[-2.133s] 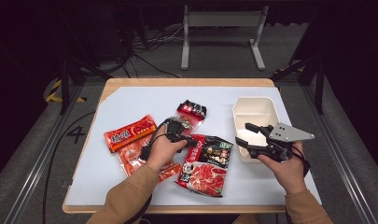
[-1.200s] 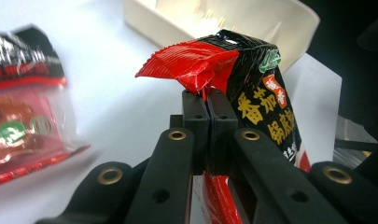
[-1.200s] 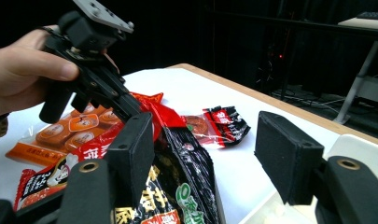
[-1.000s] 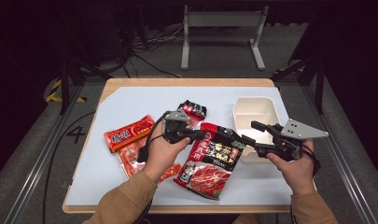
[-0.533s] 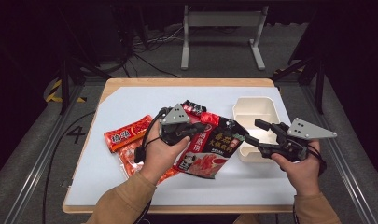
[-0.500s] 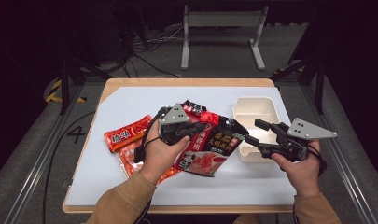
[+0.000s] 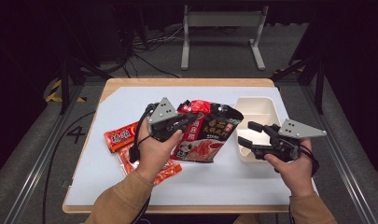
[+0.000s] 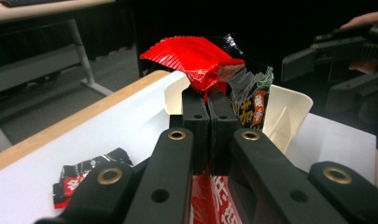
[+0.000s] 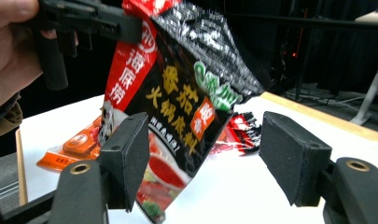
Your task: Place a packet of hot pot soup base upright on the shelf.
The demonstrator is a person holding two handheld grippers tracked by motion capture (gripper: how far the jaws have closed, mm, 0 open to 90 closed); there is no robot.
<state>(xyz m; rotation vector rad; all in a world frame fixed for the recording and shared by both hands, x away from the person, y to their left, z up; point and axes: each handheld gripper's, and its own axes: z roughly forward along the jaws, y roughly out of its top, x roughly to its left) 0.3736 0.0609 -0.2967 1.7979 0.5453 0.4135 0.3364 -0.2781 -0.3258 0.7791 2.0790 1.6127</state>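
White table covering (image 7: 252,186) is seen beneath everything, with the cream bin (image 7: 256,112) at its right edge. Lifted clear of it, the black-and-red sauce pouch (image 7: 210,135) is clamped at its top corner by the left gripper (image 7: 189,122), just beside the bin. Nothing is gripped by the spread right gripper (image 7: 247,134). Placement into the bin remains undone; 3 smaller packets (image 7: 123,137) are left lying.
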